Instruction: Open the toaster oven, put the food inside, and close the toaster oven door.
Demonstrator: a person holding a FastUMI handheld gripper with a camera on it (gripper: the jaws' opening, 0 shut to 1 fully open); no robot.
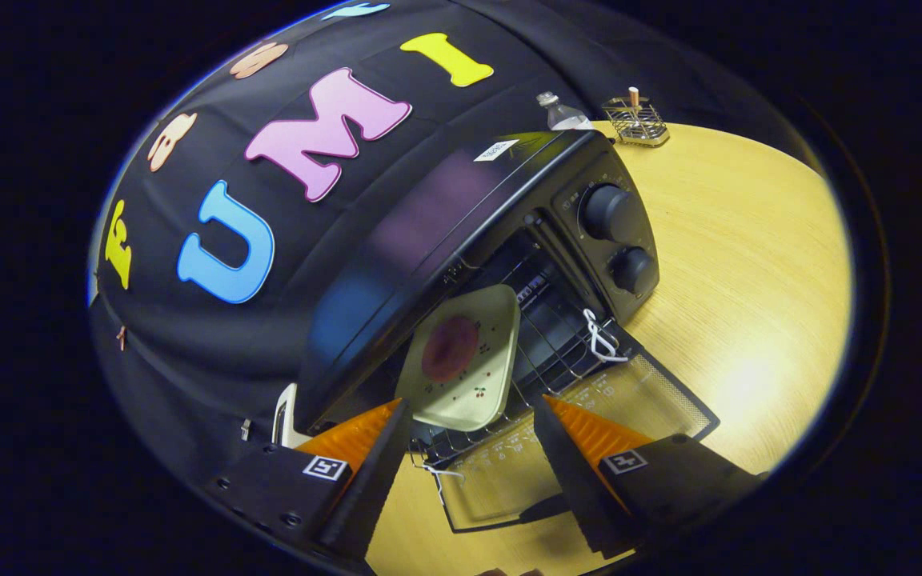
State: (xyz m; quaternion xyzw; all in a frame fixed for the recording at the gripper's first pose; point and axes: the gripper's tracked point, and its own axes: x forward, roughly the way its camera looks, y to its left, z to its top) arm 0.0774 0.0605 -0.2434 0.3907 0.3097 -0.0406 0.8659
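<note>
We find the toaster oven (461, 240) standing on the desk (749, 264) with its glass door (581, 432) dropped fully open and lying flat toward us. The plate (465, 356), pale, squarish, with a dark round piece of food (450, 348) on it, sits on the wire rack (545, 352) inside the mouth of the oven, its near corner just ahead of our gripper (473, 428). The fingers stand wide apart and hold nothing; the plate's near edge lies roughly between their tips but we see no contact. Our judgement: food placed, door not yet closed. Risks from here: the plate seems to sit close to the front of the rack, so swinging the door up could catch its rim and jam or tip it; a finger could also snag the white cord loops (601, 336) at the door hinge, or slip off the smooth glass. Two knobs (617, 236) on the control panel face us. Desk is light wood-grain, bare near the oven; a plastic bottle (563, 112) and a small wire holder (637, 120) stand well beyond. Black cloth wall (213, 352) behind.
</note>
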